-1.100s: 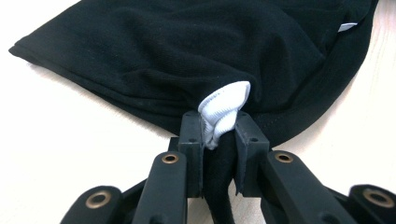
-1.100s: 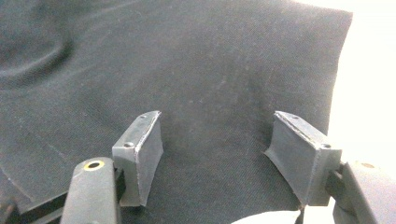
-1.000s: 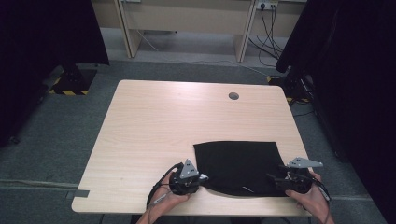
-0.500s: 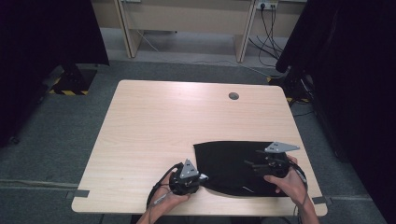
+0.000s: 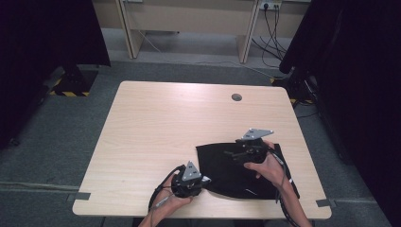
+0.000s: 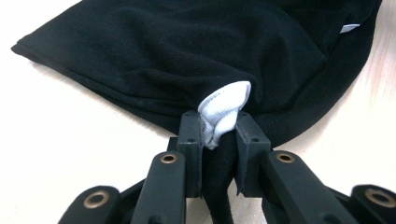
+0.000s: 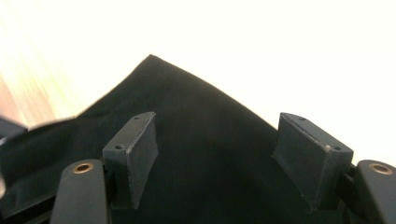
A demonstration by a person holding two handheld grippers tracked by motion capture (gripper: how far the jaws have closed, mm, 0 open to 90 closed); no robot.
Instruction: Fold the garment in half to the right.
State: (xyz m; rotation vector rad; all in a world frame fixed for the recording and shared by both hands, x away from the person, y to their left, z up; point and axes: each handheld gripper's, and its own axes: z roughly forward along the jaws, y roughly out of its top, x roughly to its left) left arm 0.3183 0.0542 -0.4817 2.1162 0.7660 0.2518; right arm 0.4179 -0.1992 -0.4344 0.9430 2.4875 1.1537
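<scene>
One black cloth (image 5: 236,170) on one table (image 5: 156,127): my left gripper (image 6: 218,135) pinches its edge, right gripper (image 7: 215,154) spread wide above it.

Wooden table (image 5: 161,123) on grey carpet (image 5: 56,142) (dark curtains (image 5: 42,33)).

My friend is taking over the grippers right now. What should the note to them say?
Left gripper: shut on the black cloth at its near left edge, pinching a white bit with it.
Right gripper: open, jaws wide apart, over the cloth near its far edge, holding nothing.
Cloth lies at the near right of the table.
Done: one edge gripped.
Left: probably grip with the right, then fold or spread.
</scene>
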